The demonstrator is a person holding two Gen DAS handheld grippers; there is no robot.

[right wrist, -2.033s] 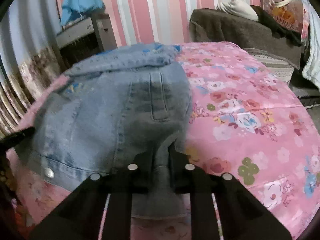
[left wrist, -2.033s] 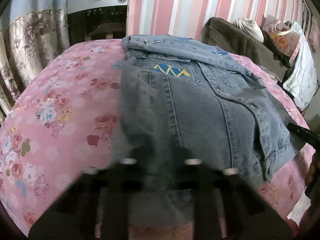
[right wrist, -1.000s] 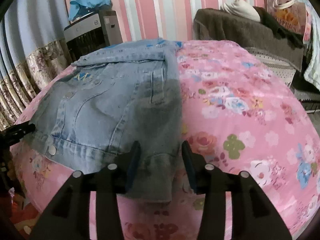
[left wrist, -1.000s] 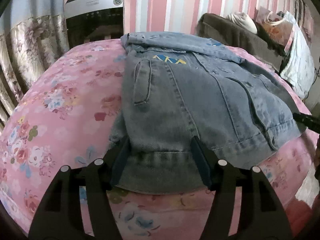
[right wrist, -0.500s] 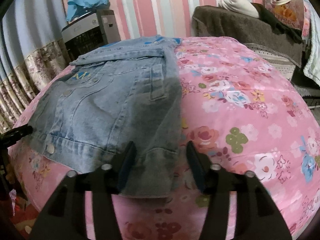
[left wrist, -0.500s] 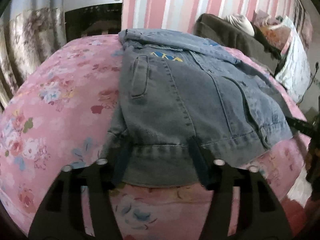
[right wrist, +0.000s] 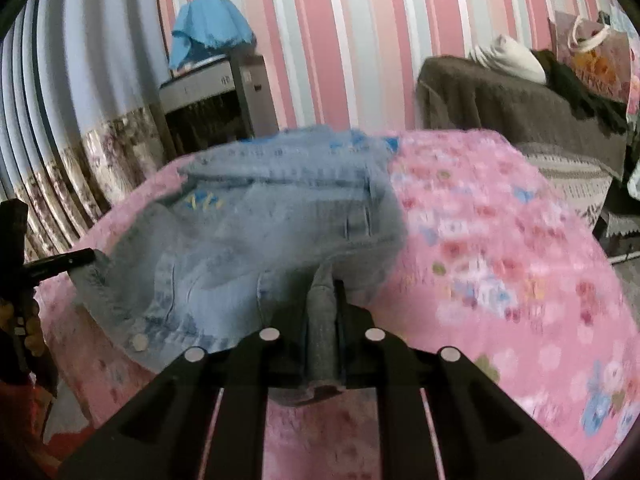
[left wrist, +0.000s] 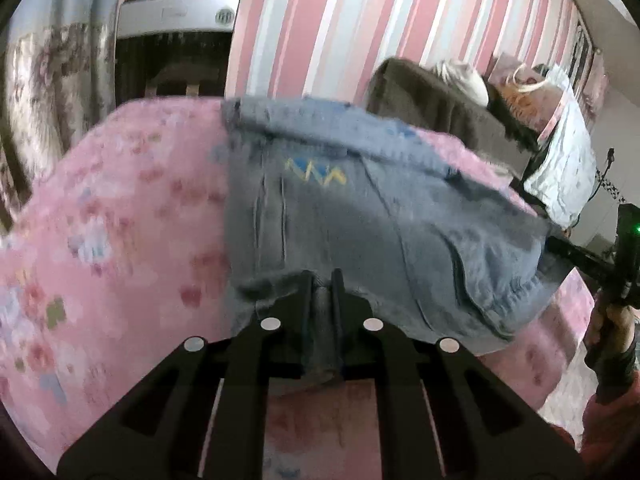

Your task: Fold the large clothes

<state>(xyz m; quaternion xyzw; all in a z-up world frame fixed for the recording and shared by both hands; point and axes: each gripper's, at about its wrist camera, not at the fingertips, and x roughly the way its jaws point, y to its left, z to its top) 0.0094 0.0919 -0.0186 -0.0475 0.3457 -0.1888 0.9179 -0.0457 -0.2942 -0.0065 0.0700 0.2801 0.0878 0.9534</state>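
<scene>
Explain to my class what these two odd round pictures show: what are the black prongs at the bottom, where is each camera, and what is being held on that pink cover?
No robot arm is at work here. A person holds a hand tool in each hand, each with two black fingers that pinch like tongs. A wide-angle camera sits on each tool and looks forward along its fingers, which is why the pictures look round and bent.

One picture comes from the left gripper, the other from the right gripper. Each is closed on the near hem of a blue denim jacket, with a fold of cloth pinched between its fingers. The jacket lies spread on a pink flowered bedcover, collar towards the striped wall.

In each picture the other tool shows at the edge. Both views are blurred, so fine details are hard to read.
</scene>
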